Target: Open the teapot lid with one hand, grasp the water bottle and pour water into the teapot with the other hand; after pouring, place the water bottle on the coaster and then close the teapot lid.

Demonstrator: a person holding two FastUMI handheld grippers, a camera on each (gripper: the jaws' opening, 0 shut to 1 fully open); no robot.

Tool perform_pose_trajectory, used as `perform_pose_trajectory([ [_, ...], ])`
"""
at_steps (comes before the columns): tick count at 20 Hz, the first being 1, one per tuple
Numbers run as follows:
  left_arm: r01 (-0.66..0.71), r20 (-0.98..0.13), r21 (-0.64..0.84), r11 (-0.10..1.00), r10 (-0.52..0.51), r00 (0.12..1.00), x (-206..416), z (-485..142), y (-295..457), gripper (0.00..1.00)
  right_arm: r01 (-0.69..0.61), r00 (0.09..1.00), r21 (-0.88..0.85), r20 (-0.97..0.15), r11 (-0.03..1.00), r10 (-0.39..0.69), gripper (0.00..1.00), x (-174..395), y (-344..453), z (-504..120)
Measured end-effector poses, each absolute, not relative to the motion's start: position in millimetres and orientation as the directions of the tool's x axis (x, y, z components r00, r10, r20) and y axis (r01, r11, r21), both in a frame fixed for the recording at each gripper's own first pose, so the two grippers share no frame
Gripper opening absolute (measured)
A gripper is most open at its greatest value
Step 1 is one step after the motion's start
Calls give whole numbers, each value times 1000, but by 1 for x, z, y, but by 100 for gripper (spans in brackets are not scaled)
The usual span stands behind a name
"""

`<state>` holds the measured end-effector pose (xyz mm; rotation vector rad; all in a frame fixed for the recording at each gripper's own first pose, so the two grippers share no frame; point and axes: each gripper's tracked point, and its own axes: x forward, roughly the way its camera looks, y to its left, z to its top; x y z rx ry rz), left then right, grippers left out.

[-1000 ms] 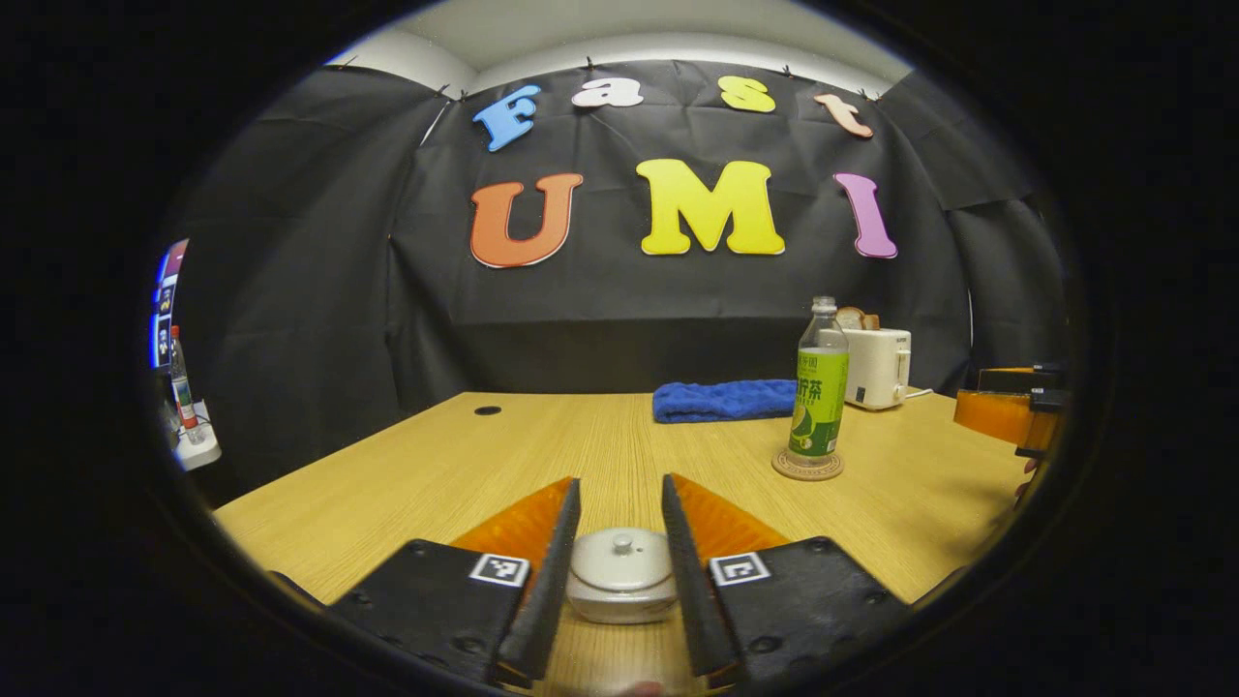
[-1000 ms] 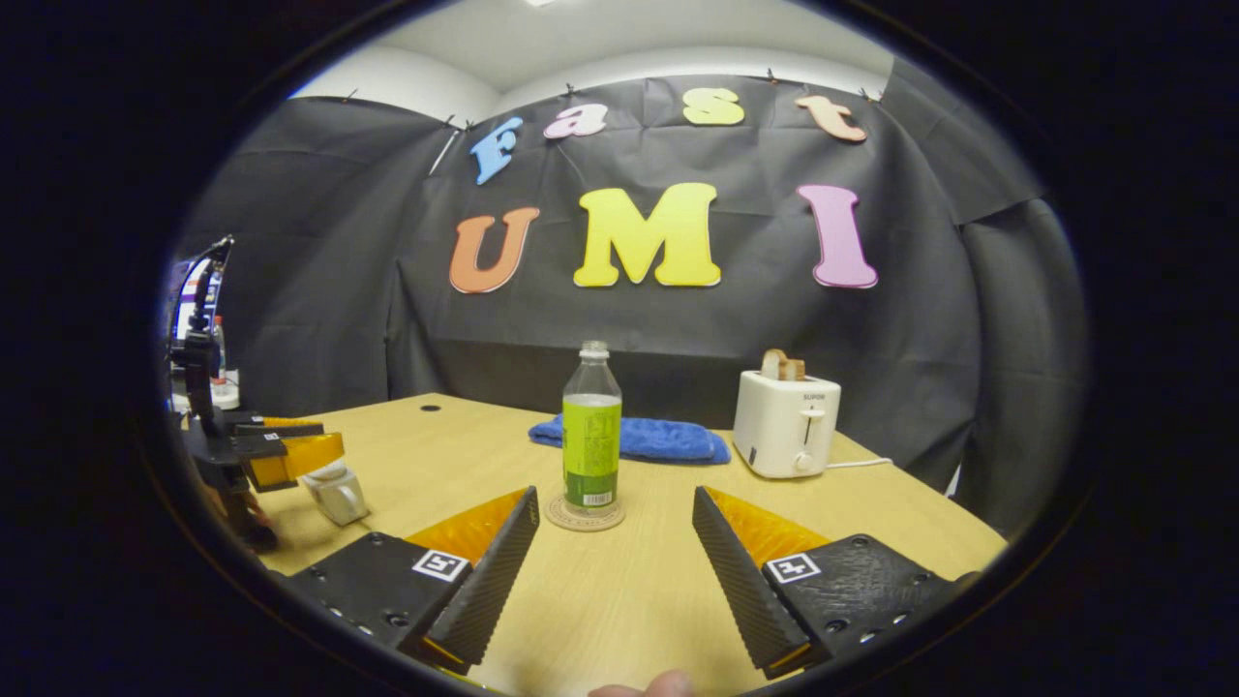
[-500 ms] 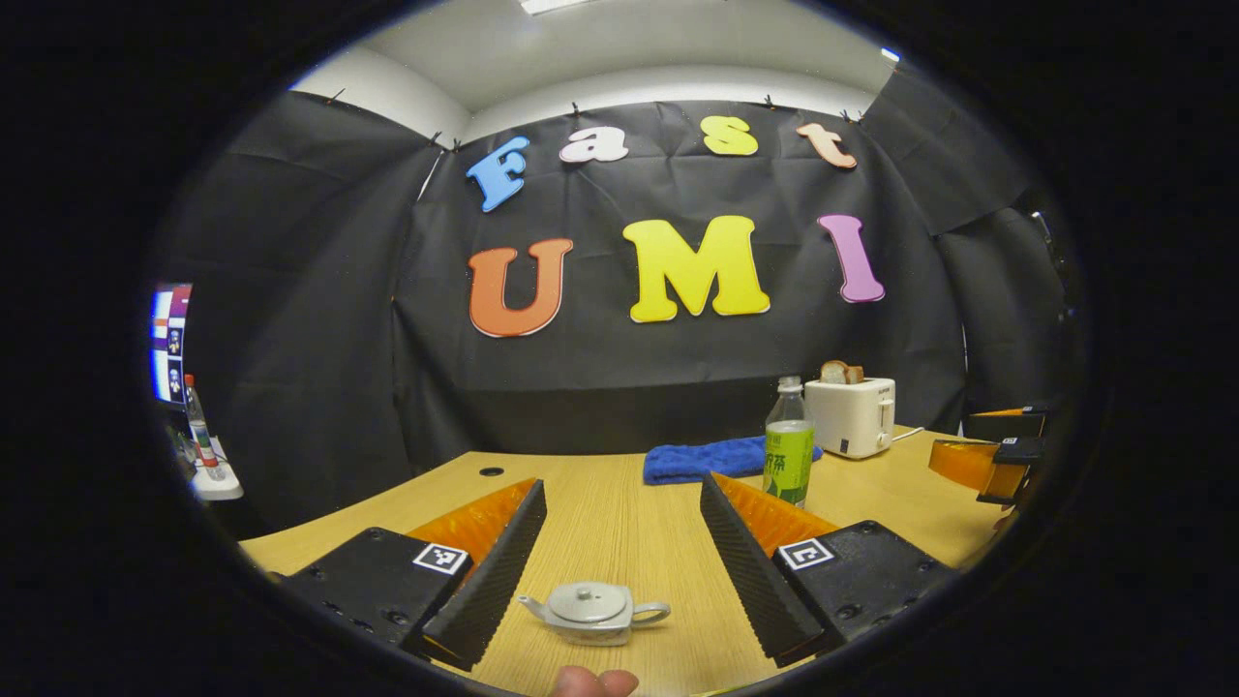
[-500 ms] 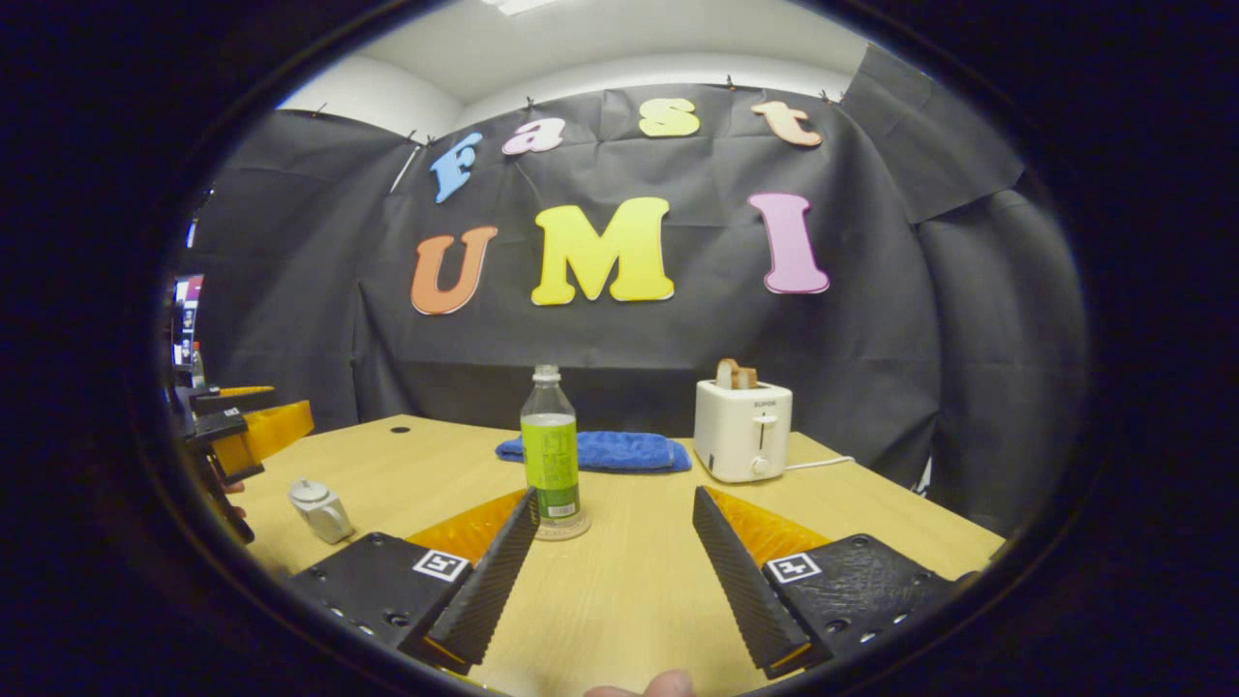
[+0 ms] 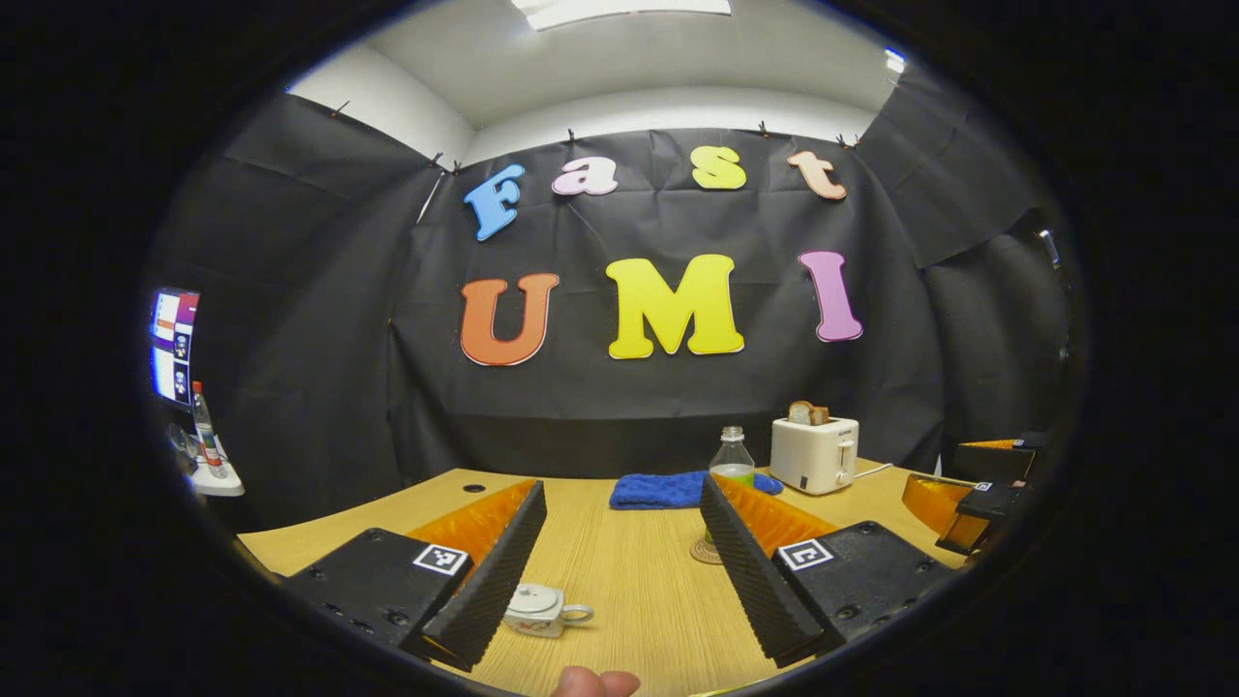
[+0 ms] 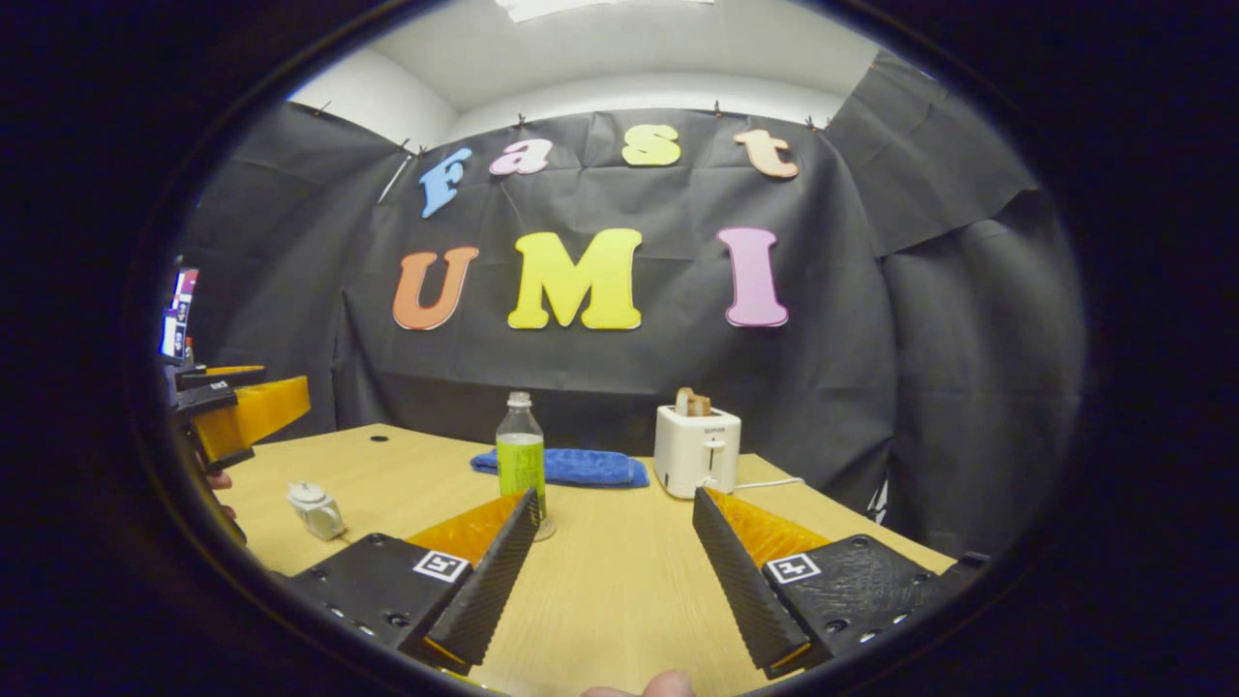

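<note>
We hold both grippers level above the light wooden table (image 6: 619, 600), left gripper (image 5: 619, 552) and right gripper (image 6: 612, 557) spread wide, gripping nothing. The small white lidded teapot (image 5: 537, 610) sits by our left finger; the green-labelled clear water bottle (image 6: 521, 455) stands on the round coaster (image 5: 705, 554).

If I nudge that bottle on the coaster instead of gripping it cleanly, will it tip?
Probably yes. The water bottle is tall and narrow and stands upright on a small coaster, so a push up high would likely topple it. It has no cap visible, so a tip may spill. Its smooth labelled body looks thin, and may flex or slip under a light squeeze.
</note>
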<state>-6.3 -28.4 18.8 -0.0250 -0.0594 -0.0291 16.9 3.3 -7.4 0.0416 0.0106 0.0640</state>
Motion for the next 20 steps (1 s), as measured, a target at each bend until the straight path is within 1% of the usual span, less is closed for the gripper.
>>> perform_pose_trajectory([
  [3,33,63,-26,999,-32,998,-18,19,-33,100,-62,998,31,-5,998,62,95,2,7,-4],
  [4,32,62,-26,999,-30,998,-19,17,-32,100,-60,998,25,2,998,60,98,-1,9,-2],
  [5,29,58,-28,999,-27,998,-22,15,-30,100,-53,999,15,5,998,53,95,-5,10,-2],
  [7,37,56,-41,998,-35,998,-25,18,-31,100,-49,999,1,9,999,49,95,-11,14,0],
  [8,40,61,-48,998,-37,997,-26,18,-31,100,-46,999,2,9,999,46,97,-14,17,2],
  [10,47,64,-62,997,-43,997,-27,20,-29,100,-51,999,2,7,999,51,95,-18,24,4],
  [11,49,62,-62,997,-45,997,-29,19,-28,100,-53,999,-5,11,999,53,98,-19,27,6],
  [12,54,54,-56,997,-51,997,-28,17,-30,100,-52,999,-11,14,999,53,95,-20,30,8],
  [20,64,24,-45,997,-63,998,-25,7,-31,100,-43,999,10,9,999,42,95,-20,39,11],
])
